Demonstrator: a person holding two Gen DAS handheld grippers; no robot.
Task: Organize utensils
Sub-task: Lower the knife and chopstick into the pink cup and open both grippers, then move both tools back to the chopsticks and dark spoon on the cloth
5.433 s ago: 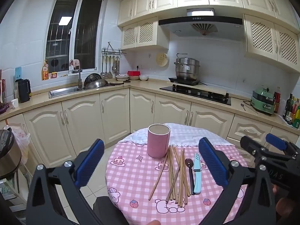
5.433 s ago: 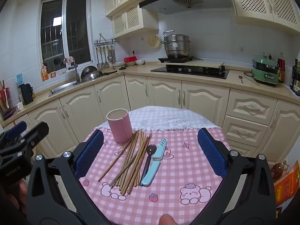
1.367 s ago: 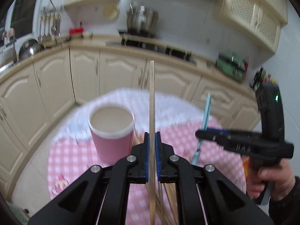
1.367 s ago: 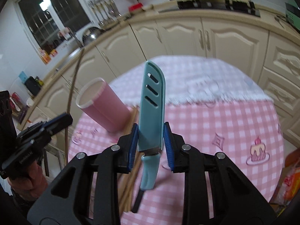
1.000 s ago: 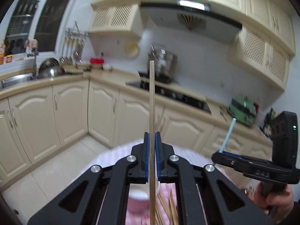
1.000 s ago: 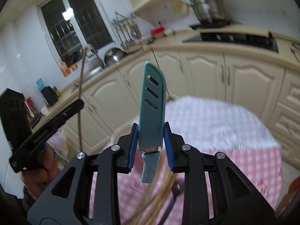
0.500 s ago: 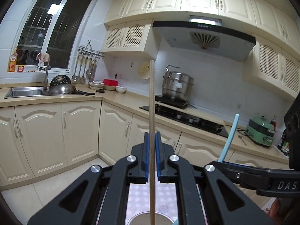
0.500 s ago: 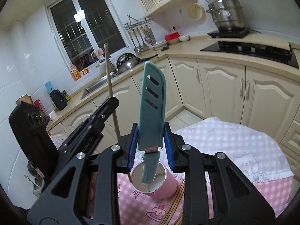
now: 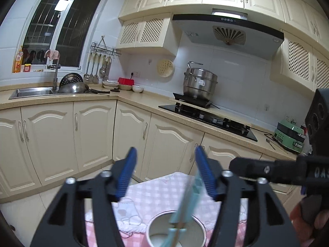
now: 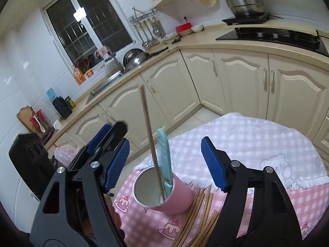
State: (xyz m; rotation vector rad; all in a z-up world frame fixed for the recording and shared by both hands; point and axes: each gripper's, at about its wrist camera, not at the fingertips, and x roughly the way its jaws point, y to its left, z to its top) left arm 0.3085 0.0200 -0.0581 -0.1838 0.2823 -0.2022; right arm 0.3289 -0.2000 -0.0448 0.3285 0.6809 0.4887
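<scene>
Both grippers hang over the pink cup (image 10: 164, 193) with their blue fingers spread wide: the left gripper (image 9: 164, 175) holds nothing and the right gripper (image 10: 165, 164) holds nothing. One wooden chopstick (image 10: 151, 144) and the teal knife (image 10: 165, 156) stand inside the cup, leaning on its rim, so I think this drop-off step is done. More chopsticks (image 10: 197, 218) lie on the pink checked tablecloth (image 10: 257, 144) just beside the cup, so the next move is probably to reach down and pinch one of those
</scene>
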